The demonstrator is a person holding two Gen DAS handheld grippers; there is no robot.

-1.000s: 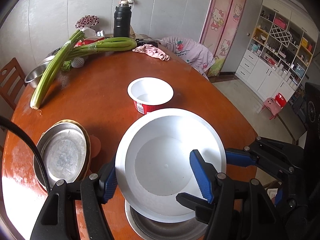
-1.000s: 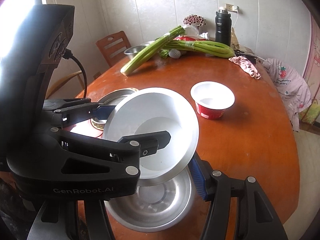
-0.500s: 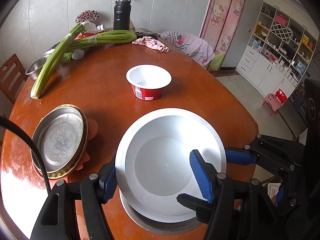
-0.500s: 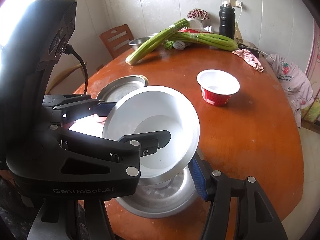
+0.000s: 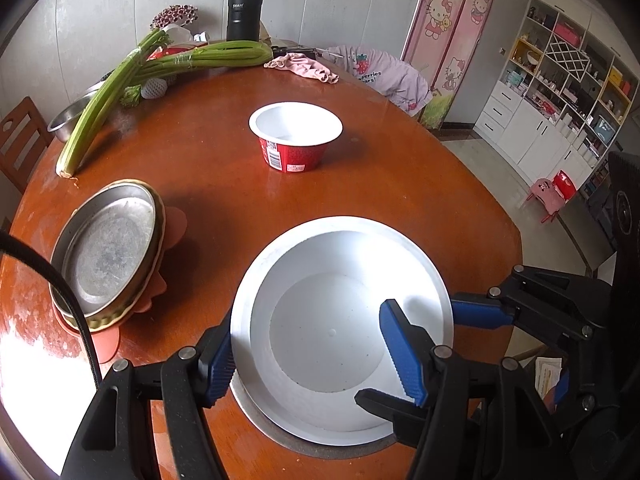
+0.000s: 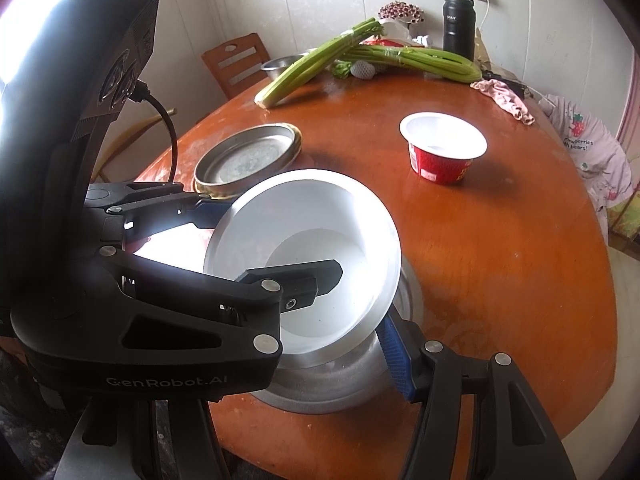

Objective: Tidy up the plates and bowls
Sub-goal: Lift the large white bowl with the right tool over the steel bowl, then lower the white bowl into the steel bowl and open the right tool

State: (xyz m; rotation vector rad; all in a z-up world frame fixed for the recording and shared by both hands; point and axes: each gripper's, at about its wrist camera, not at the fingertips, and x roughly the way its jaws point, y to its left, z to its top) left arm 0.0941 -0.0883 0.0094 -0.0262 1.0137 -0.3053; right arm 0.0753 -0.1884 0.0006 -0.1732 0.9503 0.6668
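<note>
A white bowl [image 5: 340, 320] [image 6: 316, 248] hangs tilted just over a steel plate [image 5: 276, 436] [image 6: 340, 384] near the table's front edge. My left gripper [image 5: 316, 356] [image 6: 264, 240] is shut on the white bowl, one finger inside and one outside its rim. My right gripper [image 5: 476, 316] [image 6: 360, 316] is shut on the bowl's opposite rim. A steel plate [image 5: 108, 248] [image 6: 248, 156] lies stacked on a gold-rimmed dish at the left. A red paper bowl [image 5: 294, 136] [image 6: 442, 152] stands mid-table.
Round wooden table [image 5: 224, 168]. Celery stalks [image 5: 120, 80], a steel bowl [image 5: 70, 116], a black flask [image 5: 244, 8] and a pink cloth [image 5: 304, 66] lie at the far side. An orange mat [image 5: 172, 224] sits under the stacked plates. A wooden chair [image 6: 236, 62] stands at the left.
Both grippers have pulled back toward the front edge with the white bowl. The bowl has come lower over the steel plate beneath it.
</note>
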